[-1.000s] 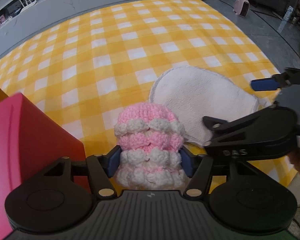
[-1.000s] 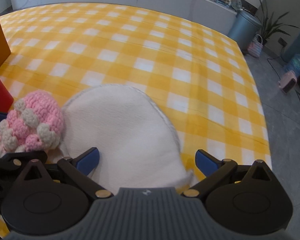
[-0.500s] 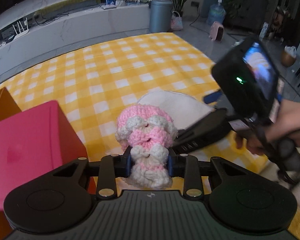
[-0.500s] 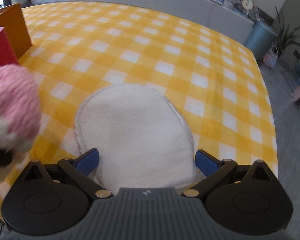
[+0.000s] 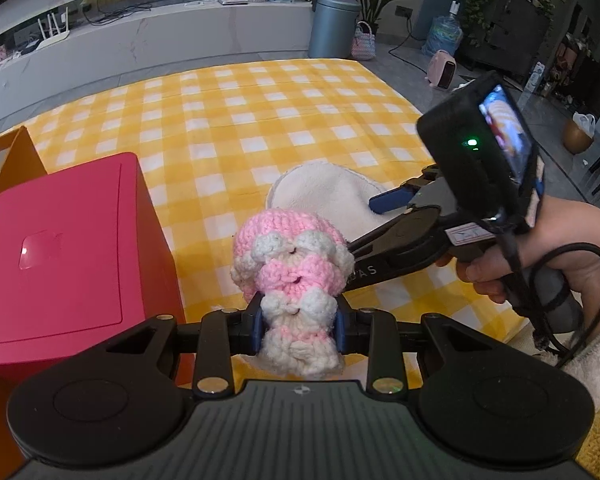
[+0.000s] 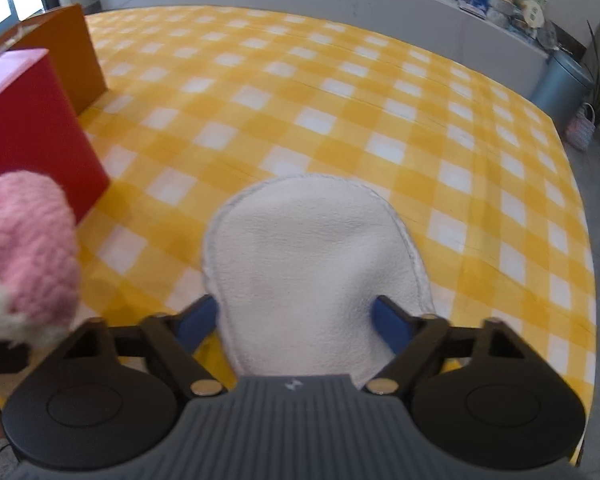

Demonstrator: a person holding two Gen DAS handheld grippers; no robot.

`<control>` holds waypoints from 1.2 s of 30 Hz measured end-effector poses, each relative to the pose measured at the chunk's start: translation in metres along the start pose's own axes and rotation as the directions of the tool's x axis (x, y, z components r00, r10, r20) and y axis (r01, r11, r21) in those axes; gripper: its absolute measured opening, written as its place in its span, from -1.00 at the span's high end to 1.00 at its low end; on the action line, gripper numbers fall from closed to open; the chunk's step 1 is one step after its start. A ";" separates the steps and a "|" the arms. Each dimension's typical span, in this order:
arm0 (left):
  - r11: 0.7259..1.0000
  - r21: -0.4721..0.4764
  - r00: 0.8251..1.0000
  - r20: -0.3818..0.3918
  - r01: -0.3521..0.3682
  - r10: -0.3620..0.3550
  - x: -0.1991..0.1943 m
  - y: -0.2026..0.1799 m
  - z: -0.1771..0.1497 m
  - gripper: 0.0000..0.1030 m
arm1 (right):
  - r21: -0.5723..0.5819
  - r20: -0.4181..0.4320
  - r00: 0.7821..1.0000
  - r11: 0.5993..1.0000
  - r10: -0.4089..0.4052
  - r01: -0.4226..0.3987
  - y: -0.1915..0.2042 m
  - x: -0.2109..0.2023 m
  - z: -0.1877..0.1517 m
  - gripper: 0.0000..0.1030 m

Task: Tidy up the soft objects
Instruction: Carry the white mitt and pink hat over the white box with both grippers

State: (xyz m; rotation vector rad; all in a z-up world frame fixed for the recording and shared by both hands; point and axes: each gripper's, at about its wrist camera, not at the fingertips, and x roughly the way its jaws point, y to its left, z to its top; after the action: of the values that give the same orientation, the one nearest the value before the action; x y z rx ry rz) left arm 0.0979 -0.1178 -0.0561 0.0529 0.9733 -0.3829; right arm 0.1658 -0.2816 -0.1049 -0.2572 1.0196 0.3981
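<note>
Two handheld grippers worked over a yellow-and-white checked cloth (image 5: pixel 260 120); each was held by a person, and a bare hand (image 5: pixel 556 264) gripped the handle of the right one. Within the last second the left gripper (image 5: pixel 299 326) had clenched on a pink-and-white crocheted woollen hat (image 5: pixel 290 264) and carried it up off the cloth; a second earlier the hat sat on the cloth between wider jaws, and now its lower bands were squeezed between the blue pads while its rounded crown bulged free above them. That suggested the first soft object was secured and ready to be taken toward storage; a red box with a closed lid (image 5: pixel 68 240) stood just beside the hat on the left, with an orange box (image 6: pixel 66 52) behind it.

Meanwhile the right gripper (image 6: pixel 296 320) had just been closing its jaws; they had narrowed from their widest around a white rounded fleece mitt (image 6: pixel 312 252) that lay flat on the cloth. The mitt's near end sat between the blue pads; one pad stood at its left edge and the other pressed into its right side, and the fabric appeared to be gathering slightly between them; the grasp did not look finished, so the mitt seemed not yet held. It lay on the cloth, well apart from the boxes; the lifted hat hung blurred at the left edge of the right wrist view.
</note>
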 end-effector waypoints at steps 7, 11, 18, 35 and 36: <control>0.995 -0.038 0.996 -0.003 0.088 -0.089 -0.001 0.007 0.001 0.29 | 0.137 0.017 0.998 0.989 -0.055 0.052 -0.024 -0.011 -0.003 0.73; 0.999 -0.015 0.999 0.000 0.052 -0.052 -0.001 0.002 -0.001 0.29 | 0.156 0.027 0.999 0.987 -0.031 0.026 -0.028 -0.016 -0.006 0.76; 0.999 -0.008 0.999 0.005 0.034 -0.034 0.002 -0.004 0.000 0.29 | 0.199 0.082 0.994 0.978 -0.074 0.057 -0.024 -0.038 -0.008 0.77; 0.997 0.050 0.990 0.127 0.051 -0.057 -0.040 -0.009 0.030 0.29 | 0.295 0.367 0.925 0.955 -0.097 -0.017 -0.009 -0.106 0.005 0.77; 0.997 0.051 0.988 0.143 0.049 -0.056 -0.046 -0.006 0.033 0.29 | 0.295 0.379 0.920 0.955 -0.098 -0.019 -0.006 -0.109 0.007 0.77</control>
State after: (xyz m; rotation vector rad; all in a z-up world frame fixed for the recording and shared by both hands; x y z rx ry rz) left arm 0.0996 -0.1171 0.0009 0.0414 0.8235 -0.4523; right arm 0.1235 -0.3065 -0.0072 0.0713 0.6647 0.2414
